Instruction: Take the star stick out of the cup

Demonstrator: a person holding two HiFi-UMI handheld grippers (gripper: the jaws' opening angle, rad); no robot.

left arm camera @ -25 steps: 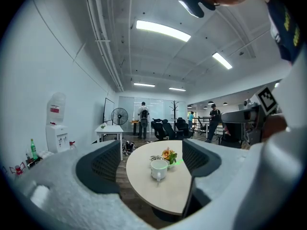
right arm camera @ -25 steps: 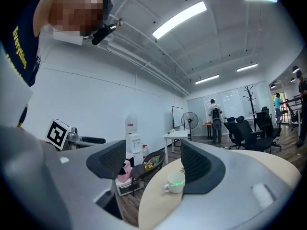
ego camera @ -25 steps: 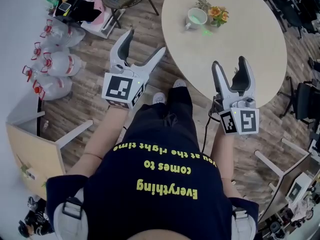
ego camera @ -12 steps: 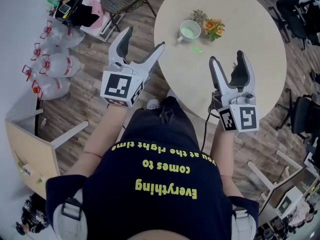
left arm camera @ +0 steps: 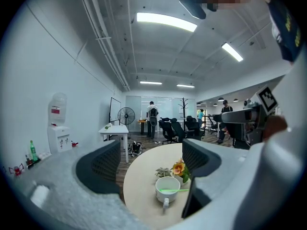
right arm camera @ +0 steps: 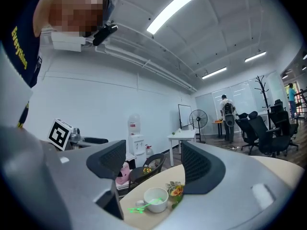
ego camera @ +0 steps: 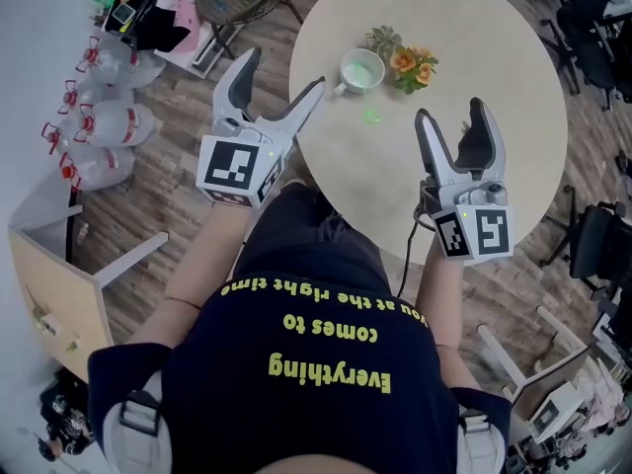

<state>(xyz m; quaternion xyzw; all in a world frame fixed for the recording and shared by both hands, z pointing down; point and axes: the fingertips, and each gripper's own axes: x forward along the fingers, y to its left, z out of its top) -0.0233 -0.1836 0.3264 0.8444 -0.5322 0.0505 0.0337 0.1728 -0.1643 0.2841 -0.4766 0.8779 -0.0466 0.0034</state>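
Here, a person faces the round tabletop (ego camera: 494, 38) with both tongs raised and touching nothing. The left tongs (ego camera: 284, 72) hang at the tabletop's near-left edge, jaws spread wide with nothing between them. The right tongs (ego camera: 451, 112) hover over the tabletop, likewise released and empty. The white cup (ego camera: 359, 69) sits well ahead of both, its handle turned toward the left tongs, with a small pot of orange flowers (ego camera: 407, 59) just beside it. The green star stick (right arm camera: 146, 205) rests in the cup, leaning over the rim with its star end out on the person's side. The task appears to be at the approach step, with no grasp begun. The next move likely calls for one pair of tongs to reach forward, set its jaws on either side of the thin stick above the rim, clench lightly and lift without tipping the cup.
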